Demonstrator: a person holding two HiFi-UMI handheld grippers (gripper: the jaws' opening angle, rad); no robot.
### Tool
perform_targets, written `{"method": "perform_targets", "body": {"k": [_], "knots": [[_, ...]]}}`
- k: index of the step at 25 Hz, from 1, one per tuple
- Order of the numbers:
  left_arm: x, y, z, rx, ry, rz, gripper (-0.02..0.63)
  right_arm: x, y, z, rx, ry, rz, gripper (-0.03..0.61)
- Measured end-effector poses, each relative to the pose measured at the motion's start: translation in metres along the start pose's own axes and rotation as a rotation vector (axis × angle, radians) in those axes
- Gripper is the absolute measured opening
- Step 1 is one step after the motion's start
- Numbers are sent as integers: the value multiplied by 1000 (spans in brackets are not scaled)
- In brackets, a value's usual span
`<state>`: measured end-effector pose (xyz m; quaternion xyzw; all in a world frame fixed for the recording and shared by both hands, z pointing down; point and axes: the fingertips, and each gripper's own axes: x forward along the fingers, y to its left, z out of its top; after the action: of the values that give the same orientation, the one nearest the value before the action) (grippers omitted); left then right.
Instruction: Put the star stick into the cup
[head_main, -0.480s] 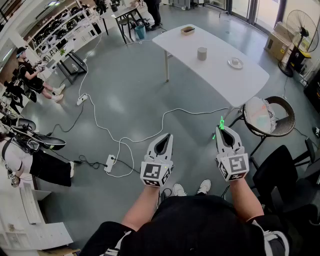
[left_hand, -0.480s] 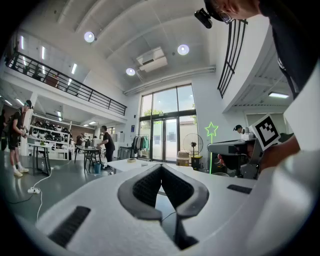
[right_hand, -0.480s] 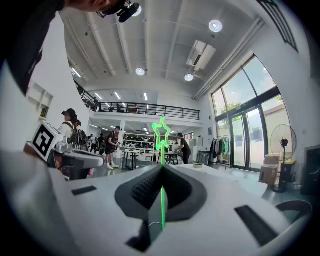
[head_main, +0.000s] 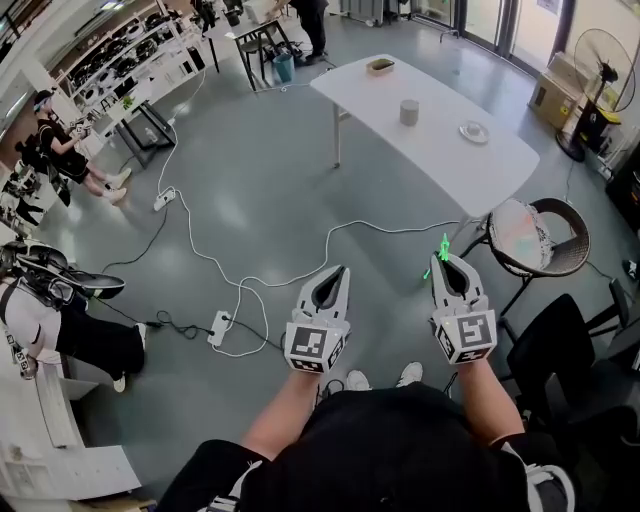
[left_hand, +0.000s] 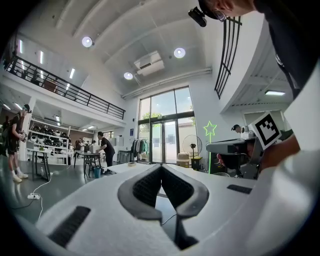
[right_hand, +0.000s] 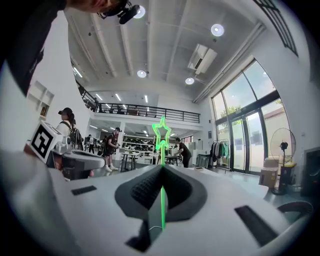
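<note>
Pinching the green star stick (right_hand: 162, 135) between its two dark pads, the right gripper (right_hand: 162, 167) has its jaws pressed together on the thin stem. The stem runs straight up through the closed gap, and the star outline stands above the jaw tips. In the head view the same stick (head_main: 443, 243) rises a little past the tip of the right gripper (head_main: 446, 258), with the star at the top.

The left gripper (left_hand: 161, 167) has its jaws closed against each other at the tip, and nothing sits between them. In the head view the left gripper (head_main: 338, 270) is level with the right one, and the two are apart from each other, side by side.

Both forearms reach forward from the body, bare below the black sleeves, and both grippers point ahead and slightly inward. The marker cubes face up toward the head camera. The grippers hang above the grey floor (head_main: 250, 180), not above any furniture. The person's white shoes (head_main: 408, 373) show just below them.

White cables (head_main: 240, 270) and a power strip (head_main: 220, 326) lie on the floor in front. A round wicker chair (head_main: 560, 255) stands to the right of the right gripper. The grey cup (head_main: 408, 112) stands upright on the white table (head_main: 450, 165), well apart from the grippers, with a small plate (head_main: 473, 131) near it.
</note>
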<state>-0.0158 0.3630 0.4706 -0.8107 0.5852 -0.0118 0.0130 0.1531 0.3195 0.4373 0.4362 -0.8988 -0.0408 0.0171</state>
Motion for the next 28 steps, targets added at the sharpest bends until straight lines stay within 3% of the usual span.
{"method": "perform_targets", "body": {"k": [5,13,20,28], "knots": [[-9,13,-2,10,3,-6,11,1,8,3,47,-28,-33,8],[13,49,-18,0,26,16,11,44,7,-2,41,-29,-24,9],[68,86,-20,14,37,22,11,111,-19,-6,40,-46,-12,9],[160,121,-24,27,71,11,11,190,-76,-13,52,-32,-12,9]]}}
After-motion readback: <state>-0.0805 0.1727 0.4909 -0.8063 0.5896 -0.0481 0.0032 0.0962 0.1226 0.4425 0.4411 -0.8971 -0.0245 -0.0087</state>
